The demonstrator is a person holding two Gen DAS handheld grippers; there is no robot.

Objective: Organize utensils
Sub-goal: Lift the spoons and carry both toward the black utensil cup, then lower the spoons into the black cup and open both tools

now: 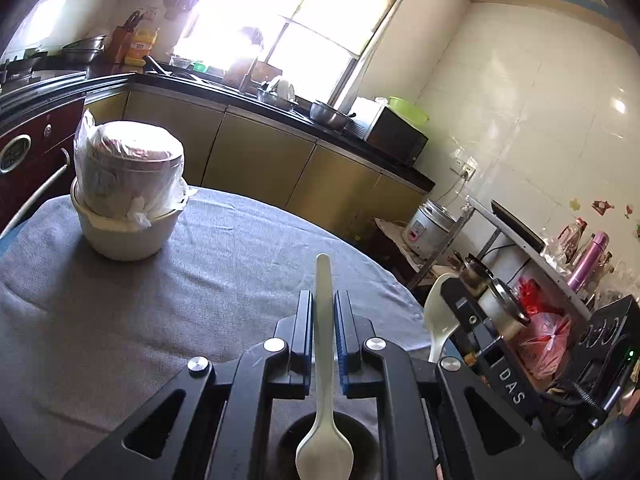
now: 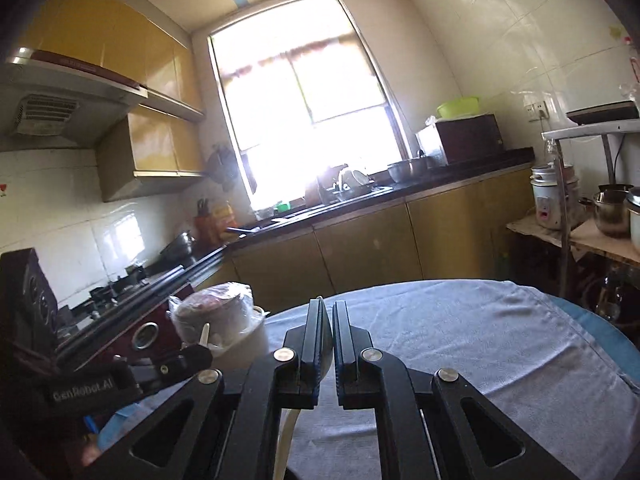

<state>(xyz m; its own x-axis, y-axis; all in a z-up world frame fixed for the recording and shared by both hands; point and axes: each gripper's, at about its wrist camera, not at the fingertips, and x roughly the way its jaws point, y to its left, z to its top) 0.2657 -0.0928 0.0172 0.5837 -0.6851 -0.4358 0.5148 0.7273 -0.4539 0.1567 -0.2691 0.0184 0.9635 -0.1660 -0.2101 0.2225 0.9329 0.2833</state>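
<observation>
On the round table's grey cloth [image 1: 120,320], seen from the left wrist, a white bowl [image 1: 124,232] stands toward the far left edge. Seated in that bowl is a metal pot [image 1: 128,164] wrapped in clear plastic film; whatever the pot holds cannot be made out through the film. The left gripper [image 1: 324,312] is clamped on a white plastic spoon [image 1: 323,360], whose handle sticks out forward past the blue pads while its scoop lies back near the camera, hollow side up. Off the table's right edge, the right gripper [image 1: 452,300] reaches in, and a second white spoon [image 1: 438,312] stands in it with its scoop upward.

From the right wrist view, the right gripper [image 2: 327,320] has its fingers drawn close on the pale spoon [image 2: 320,305], of which only a thin edge shows between the pads and a length of handle [image 2: 288,440] below them. At the left edge of the table [image 2: 480,340], the bowl and wrapped pot [image 2: 218,312] sit just behind the left gripper [image 2: 200,350], with the tip of its spoon handle [image 2: 205,334] poking up in front of them.
</observation>
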